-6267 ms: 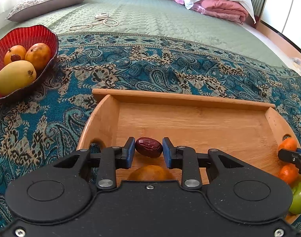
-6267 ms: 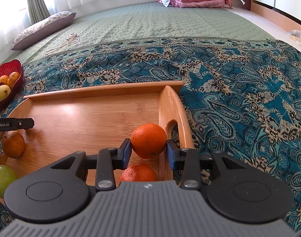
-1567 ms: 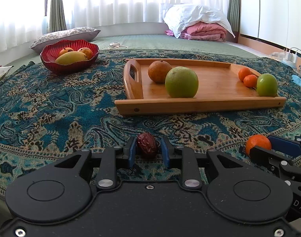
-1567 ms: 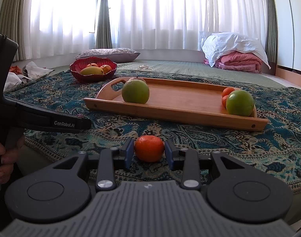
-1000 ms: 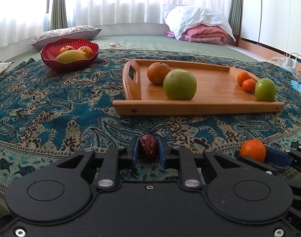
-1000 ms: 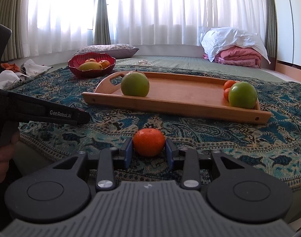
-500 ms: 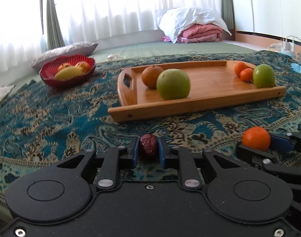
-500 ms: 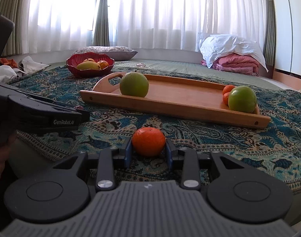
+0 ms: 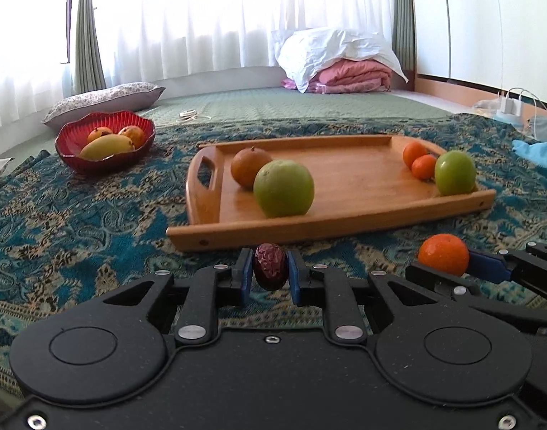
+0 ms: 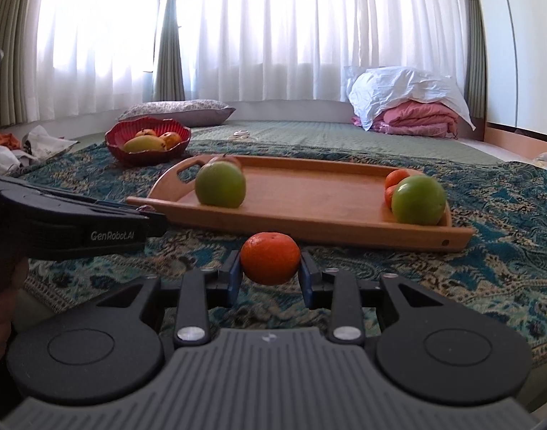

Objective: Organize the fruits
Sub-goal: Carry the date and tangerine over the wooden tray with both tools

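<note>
Closest to us, the left gripper (image 9: 270,274) is clamped on a wrinkled dark red date (image 9: 270,266), its blue pads pressing both sides of the fruit. Just to its right, our right gripper (image 10: 270,275) is clamped on a small orange mandarin (image 10: 270,258) (the same mandarin shows at the right edge of the left wrist view, held between dark fingers). Both fruits hang above a teal paisley blanket (image 9: 76,215) that covers the surface in front of us. A little farther on, a wooden tray (image 9: 345,220) with a cut-out handle on its left end rests on the blanket. Inside the tray, near the left end, sits a large green fruit (image 9: 284,188), with a brownish round fruit (image 9: 245,166) touching it from behind. At the tray's right end sits a smaller green fruit (image 9: 454,172), with two small orange mandarins (image 9: 418,160) just beside it on the far side. Beyond the tray and to the left, a red scalloped bowl (image 9: 72,159) holds a yellow mango (image 9: 106,146) and two orange-yellow fruits. Farther back lie a patterned pillow (image 9: 101,102) on a green quilted mat, folded pink bedding (image 9: 348,79) under a white cover, and white curtains (image 9: 237,18) across a bright window.
</note>
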`<state>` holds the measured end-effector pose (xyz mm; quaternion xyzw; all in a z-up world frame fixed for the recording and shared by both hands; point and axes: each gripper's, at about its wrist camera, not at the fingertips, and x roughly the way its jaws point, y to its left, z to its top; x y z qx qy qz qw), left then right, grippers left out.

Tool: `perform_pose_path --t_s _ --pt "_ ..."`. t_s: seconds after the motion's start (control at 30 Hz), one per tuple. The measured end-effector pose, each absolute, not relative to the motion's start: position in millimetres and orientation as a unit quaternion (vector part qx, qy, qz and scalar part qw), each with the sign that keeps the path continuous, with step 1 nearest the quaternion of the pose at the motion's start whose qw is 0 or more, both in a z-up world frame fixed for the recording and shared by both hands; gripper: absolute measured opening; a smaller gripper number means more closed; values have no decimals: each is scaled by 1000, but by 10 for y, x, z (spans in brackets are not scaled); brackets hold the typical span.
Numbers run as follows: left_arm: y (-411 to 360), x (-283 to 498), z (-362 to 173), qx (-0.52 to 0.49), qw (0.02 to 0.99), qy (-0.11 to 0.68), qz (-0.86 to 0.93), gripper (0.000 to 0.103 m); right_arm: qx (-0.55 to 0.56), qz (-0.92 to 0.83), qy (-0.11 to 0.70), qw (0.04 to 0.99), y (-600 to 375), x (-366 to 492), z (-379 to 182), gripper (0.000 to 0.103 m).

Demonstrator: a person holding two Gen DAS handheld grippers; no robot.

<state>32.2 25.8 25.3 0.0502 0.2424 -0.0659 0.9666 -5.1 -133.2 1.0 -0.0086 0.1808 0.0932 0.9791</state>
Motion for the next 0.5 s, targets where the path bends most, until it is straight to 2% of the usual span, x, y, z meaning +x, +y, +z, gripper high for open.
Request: perform_pose_path --t_s 0.5 --pt "9 617 443 27 967 233 -95 19 -4 52 158 986 -1608 265 241 38"
